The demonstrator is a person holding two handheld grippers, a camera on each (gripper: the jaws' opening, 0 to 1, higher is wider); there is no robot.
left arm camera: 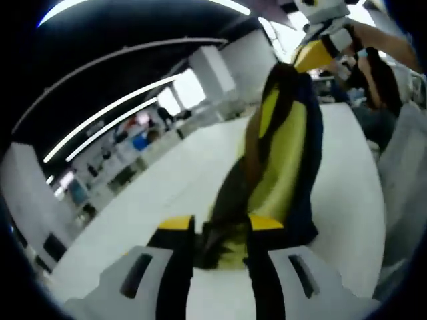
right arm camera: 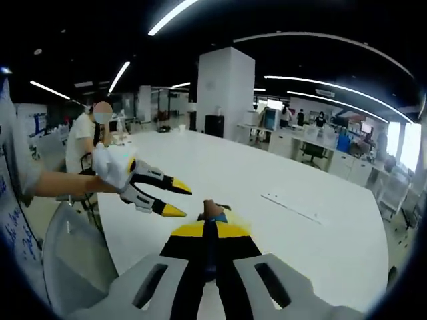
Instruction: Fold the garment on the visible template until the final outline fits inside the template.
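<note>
A yellow, dark blue and brown garment (left arm camera: 280,153) hangs bunched in the air over the white table (left arm camera: 173,180). In the left gripper view its top is pinched by my right gripper (left arm camera: 312,55), and its lower end shows in front of my left gripper (left arm camera: 220,225), whose jaws stand apart. From the right gripper view, my right gripper (right arm camera: 210,230) is shut, with a tuft of the garment (right arm camera: 213,212) sticking out past its tips. Just to its left my left gripper (right arm camera: 175,199) is open and empty, apart from the cloth. A faint line (right arm camera: 292,207) marks the table (right arm camera: 320,227).
A gloved hand and sleeve (right arm camera: 80,177) carry the left gripper. Another person (right arm camera: 85,137) stands at the table's far left, near a grey chair (right arm camera: 73,260). A white pillar (right arm camera: 225,90) and desks with screens (right arm camera: 313,143) lie beyond the table.
</note>
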